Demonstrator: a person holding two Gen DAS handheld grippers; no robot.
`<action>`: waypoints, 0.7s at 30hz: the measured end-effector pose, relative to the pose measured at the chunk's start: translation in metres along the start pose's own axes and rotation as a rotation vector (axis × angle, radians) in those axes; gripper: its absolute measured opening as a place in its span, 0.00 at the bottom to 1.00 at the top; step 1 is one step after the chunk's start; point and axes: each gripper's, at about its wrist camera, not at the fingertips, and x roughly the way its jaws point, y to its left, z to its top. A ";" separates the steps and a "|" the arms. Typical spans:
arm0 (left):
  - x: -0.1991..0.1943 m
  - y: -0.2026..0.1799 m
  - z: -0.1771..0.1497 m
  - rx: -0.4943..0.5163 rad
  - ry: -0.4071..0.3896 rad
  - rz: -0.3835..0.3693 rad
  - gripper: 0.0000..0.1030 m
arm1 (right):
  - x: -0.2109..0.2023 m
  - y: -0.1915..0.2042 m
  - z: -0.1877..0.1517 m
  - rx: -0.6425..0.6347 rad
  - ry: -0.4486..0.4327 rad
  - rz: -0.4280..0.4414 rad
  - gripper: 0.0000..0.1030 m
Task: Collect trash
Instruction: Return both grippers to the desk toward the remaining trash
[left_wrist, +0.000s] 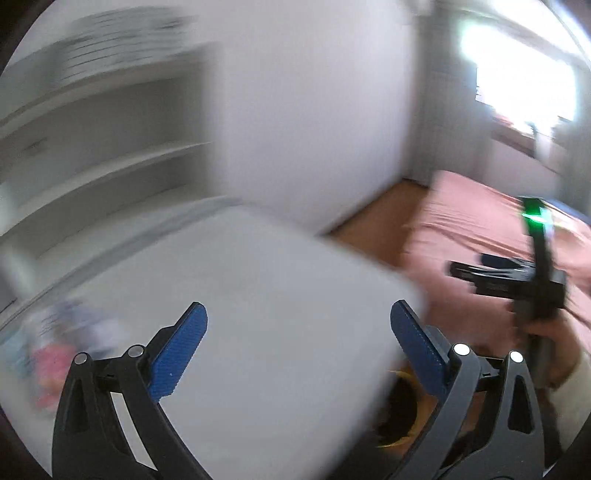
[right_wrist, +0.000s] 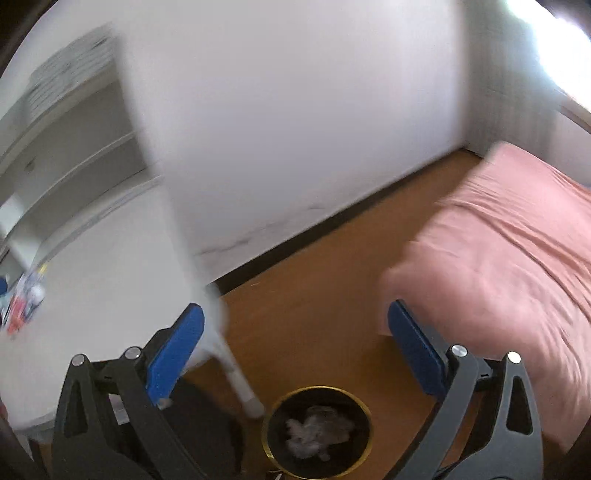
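White table (right_wrist: 92, 258) beside trash bin (right_wrist: 317, 428) holding crumpled paper (right_wrist: 317, 430); both claws, left (left_wrist: 299, 332) and right (right_wrist: 295, 332), spread empty.

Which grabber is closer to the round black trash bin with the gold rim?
Right. The right gripper hangs open just above the round black gold-rimmed bin; the left gripper is open over the white table beside it.
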 end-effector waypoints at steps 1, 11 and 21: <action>-0.009 0.027 -0.005 -0.042 0.003 0.084 0.94 | 0.008 0.023 0.006 -0.040 0.010 0.039 0.94; -0.098 0.222 -0.076 -0.386 0.104 0.523 0.94 | 0.037 0.203 0.032 -0.296 0.031 0.296 0.93; -0.072 0.274 -0.087 -0.363 0.197 0.533 0.94 | 0.058 0.329 0.026 -0.471 0.129 0.456 0.93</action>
